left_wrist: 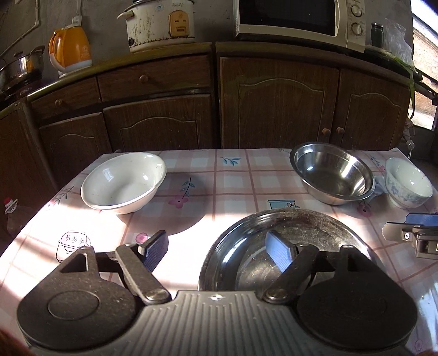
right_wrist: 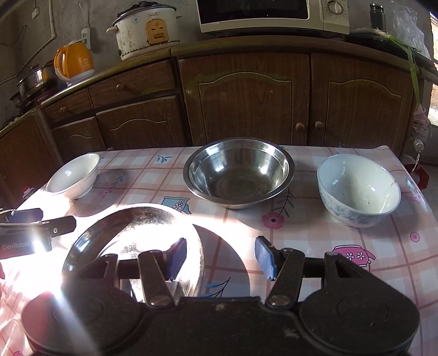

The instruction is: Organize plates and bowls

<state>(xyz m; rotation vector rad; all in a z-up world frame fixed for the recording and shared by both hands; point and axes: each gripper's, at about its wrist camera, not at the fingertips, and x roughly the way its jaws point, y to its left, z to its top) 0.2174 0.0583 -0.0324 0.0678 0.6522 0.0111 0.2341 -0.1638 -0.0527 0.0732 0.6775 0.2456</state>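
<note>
A steel plate lies at the table's near middle; it also shows in the right wrist view. A white bowl sits far left. A steel bowl sits at the back. A blue-patterned bowl sits far right. My left gripper is open over the plate's left rim, one finger above the plate. My right gripper is open over the plate's right rim. Both are empty.
The table has a pink checked cloth and stands before brown cabinets. On the counter behind are an orange kettle, a rice cooker and a microwave. Bright sunlight glares on the near left of the cloth.
</note>
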